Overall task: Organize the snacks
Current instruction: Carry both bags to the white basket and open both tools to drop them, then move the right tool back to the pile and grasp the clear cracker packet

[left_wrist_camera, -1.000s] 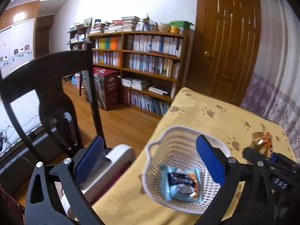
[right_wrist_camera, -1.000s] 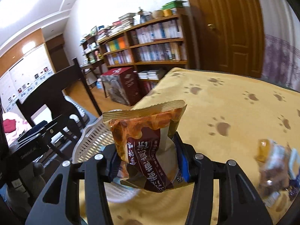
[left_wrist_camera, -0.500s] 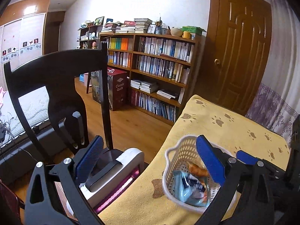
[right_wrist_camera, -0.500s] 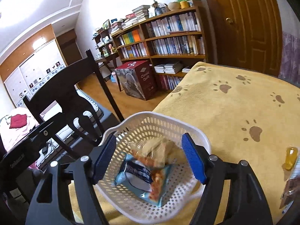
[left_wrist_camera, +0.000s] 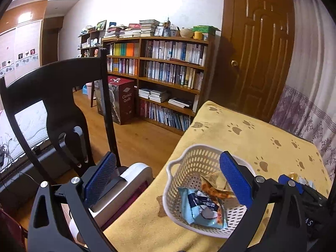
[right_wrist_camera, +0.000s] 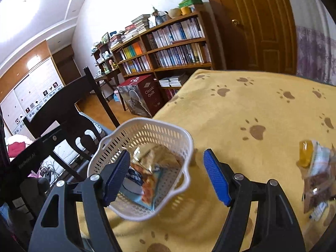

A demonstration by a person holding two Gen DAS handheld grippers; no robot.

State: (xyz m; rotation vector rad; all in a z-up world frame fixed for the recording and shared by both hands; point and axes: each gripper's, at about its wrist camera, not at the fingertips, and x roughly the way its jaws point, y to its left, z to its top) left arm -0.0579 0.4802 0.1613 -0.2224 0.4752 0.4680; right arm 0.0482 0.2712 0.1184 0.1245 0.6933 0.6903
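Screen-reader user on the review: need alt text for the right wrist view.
The open right claw hovers empty over a white perforated basket holding a blue snack packet and an orange one, on a yellow paw-print cloth. More wrapped snacks lie to the right; a bookshelf and wooden door stand behind.

I'm working in a home living room: packed bookshelf (left_wrist_camera: 168, 67), wooden door (left_wrist_camera: 260, 58), dark dining chair (left_wrist_camera: 63, 96), paw-print-covered table (right_wrist_camera: 262, 109).
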